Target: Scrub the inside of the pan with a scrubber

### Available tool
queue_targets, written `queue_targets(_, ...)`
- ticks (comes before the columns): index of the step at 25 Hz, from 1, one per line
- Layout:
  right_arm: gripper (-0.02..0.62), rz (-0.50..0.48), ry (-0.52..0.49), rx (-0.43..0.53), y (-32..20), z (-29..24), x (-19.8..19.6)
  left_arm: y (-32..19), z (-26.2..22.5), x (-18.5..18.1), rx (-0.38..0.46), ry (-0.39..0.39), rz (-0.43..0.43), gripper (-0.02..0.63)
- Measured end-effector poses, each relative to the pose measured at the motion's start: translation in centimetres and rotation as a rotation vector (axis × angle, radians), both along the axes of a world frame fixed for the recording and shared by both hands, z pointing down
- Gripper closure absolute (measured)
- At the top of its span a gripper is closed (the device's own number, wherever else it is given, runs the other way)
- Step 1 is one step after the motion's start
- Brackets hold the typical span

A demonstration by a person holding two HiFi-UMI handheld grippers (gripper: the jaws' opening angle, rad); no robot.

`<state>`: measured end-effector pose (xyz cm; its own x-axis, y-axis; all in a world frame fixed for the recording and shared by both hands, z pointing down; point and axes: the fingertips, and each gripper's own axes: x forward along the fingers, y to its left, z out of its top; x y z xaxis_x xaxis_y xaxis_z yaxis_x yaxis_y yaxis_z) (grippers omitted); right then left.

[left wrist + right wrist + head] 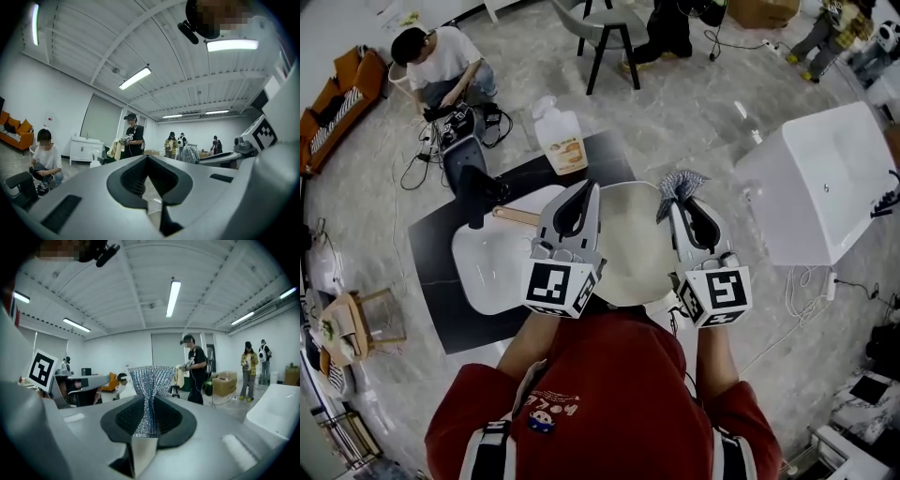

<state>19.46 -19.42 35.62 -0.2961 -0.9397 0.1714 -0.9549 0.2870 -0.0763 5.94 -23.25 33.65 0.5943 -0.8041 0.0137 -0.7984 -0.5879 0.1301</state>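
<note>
Both grippers are raised close under the head camera. My right gripper [677,202] [149,398] is shut on a silvery mesh scrubber [681,185] [150,378], which fans out above the jaw tips. To its left, my left gripper [591,187] [147,157] has its jaws closed together with nothing between them. Below and between the two lies the cream-coloured pan [630,246]; its wooden handle [517,217] points left. The gripper bodies hide the pan's left and right edges. Neither gripper view shows the pan.
The pan sits by a white basin [492,267] on a black table [441,239] with a black faucet [473,187] and a soap bottle [561,139]. A white tub [825,178] stands at the right. A person [441,61] crouches at far left; others stand farther off.
</note>
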Motion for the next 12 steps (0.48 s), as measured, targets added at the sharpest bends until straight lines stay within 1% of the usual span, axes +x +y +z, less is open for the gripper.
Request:
queue_targets(3,0.512,0.084,0.011,0.19,0.3,-3.7,1.2,0.1,-2.2,0.1,0.054,0.005,-0.002,0.6)
queue_targets(6,0.512,0.174,0.027,0.341,0.9,-6.0,2.1,0.3,-3.5,0.1,0.112,-0.024,-0.022,0.601)
queue_targets(9,0.512,0.207,0.041,0.412,1.4,-6.6,2.3,0.5,-3.7,0.1,0.145,-0.056,-0.033,0.601)
queue_targets(12,0.512,0.217,0.041,0.426,1.4,-6.5,2.5,0.6,-3.4,0.1,0.156,-0.081,-0.039,0.601)
